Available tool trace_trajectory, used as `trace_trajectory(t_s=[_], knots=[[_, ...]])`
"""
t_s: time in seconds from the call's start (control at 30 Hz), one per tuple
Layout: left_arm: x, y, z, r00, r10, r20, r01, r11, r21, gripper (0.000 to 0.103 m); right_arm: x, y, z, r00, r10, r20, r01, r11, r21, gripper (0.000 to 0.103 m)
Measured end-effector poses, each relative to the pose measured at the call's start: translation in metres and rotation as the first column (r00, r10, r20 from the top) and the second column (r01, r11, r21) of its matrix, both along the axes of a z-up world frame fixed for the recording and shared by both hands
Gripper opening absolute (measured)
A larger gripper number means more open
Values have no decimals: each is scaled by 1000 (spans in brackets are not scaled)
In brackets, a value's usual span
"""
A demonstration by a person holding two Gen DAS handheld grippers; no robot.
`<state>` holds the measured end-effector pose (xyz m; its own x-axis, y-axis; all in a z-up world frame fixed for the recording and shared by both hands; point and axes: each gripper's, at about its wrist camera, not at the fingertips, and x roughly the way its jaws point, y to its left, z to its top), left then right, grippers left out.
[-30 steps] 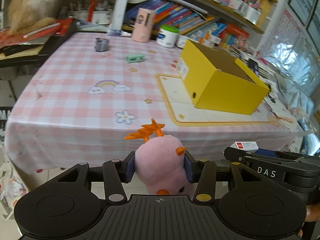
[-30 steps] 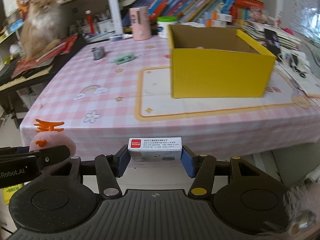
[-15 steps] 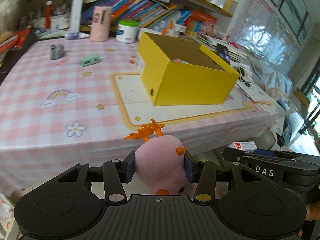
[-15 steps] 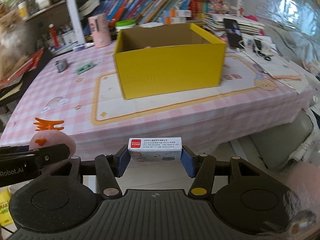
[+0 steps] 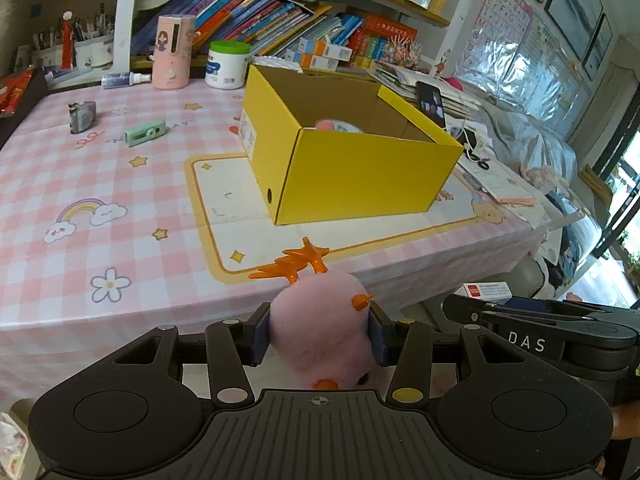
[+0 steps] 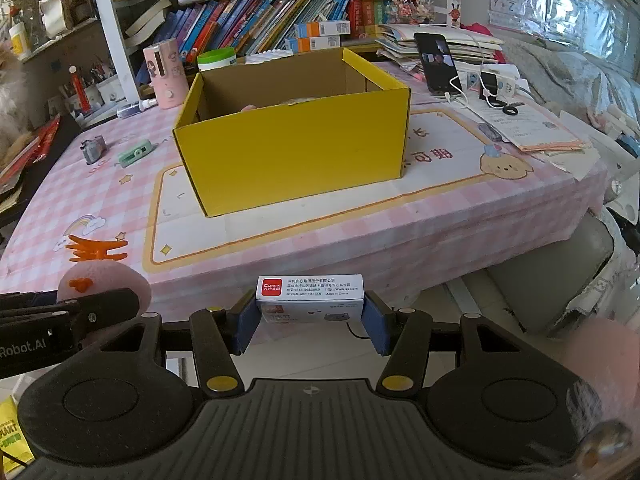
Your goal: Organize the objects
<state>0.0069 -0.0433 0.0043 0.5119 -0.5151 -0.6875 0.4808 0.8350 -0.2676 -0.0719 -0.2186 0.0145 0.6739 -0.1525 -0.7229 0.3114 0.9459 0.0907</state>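
The left gripper (image 5: 319, 340) squeezes a soft pink plush chick with orange plastic comb (image 5: 320, 332) at its middle: light, yielding, unlikely to slip. The right gripper (image 6: 310, 322) clamps a small stiff white cardboard carton (image 6: 310, 294) by its ends. Both hang short of the worktop (image 6: 460, 208), near the open yellow cardboard box (image 6: 296, 152)

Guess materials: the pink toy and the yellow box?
Pink toy: plush, matte fuzzy pile; its orange crest looks like glossy moulded plastic. Yellow box: cardboard, smooth yellow coating outside, raw brown board inside, with folded creases at the corners.
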Motion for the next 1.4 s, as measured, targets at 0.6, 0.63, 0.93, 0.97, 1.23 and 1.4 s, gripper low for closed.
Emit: trace_trajectory(t_s=[0.6,0.63,0.93,0.97,1.23,1.4], knots=[[23,-39,-1,1000,19,1,-19,1000,16,46,35,-44,-5,999,42,-26,-42,999,18,52],[24,-42,0,1000,18,3,-18,1000,18,46,37,-46,-6,999,43,-27,-43,999,19,52],[39,-64,4,999,18,32,-17,1000,-14,46,57,-68,-5,998,59,-19,-58,998,19,52],[41,-67,5,999,20,40,-19,1000,-20,46,59,-71,-4,998,62,-12,-62,998,16,52],[61,-90,30,988,20,156,-7,996,-84,46,76,-98,25,987,76,145,-70,997,-42,52],[83,-106,46,977,49,206,-32,996,-84,46,94,-109,46,960,140,243,-112,986,-125,52]])
